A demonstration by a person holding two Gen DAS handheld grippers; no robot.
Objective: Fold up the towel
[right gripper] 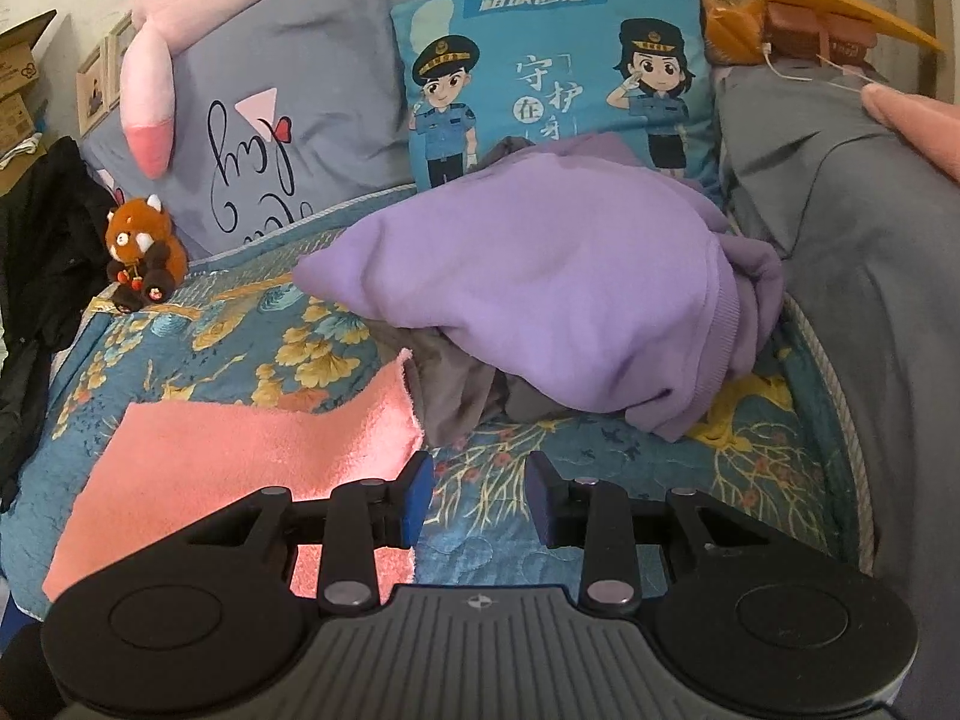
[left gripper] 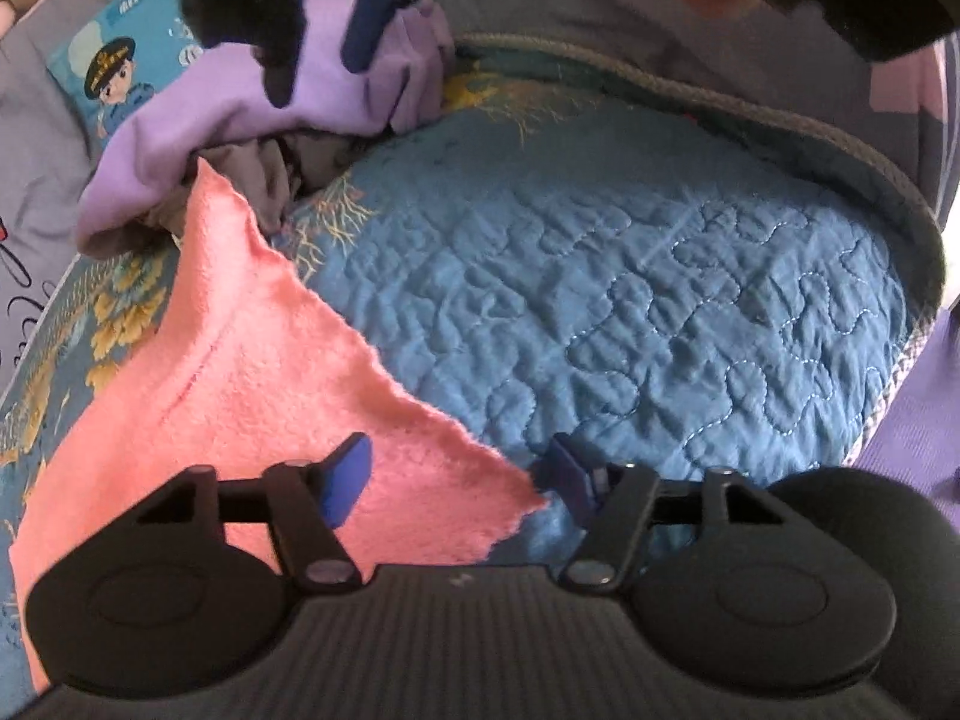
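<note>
Pink towel [left gripper: 228,396] lies spread flat on the blue quilted bedspread [left gripper: 630,300], its far corner touching a heap of purple and grey clothing [right gripper: 540,276]. Left gripper [left gripper: 459,480] stands unclenched, one towel corner between its pads, not pinched. Right gripper [right gripper: 480,498] stands partly parted over bare bedspread just beside the towel's edge, grasping nothing. Cartoon-officer cushion [right gripper: 552,72] stands behind the heap.
</note>
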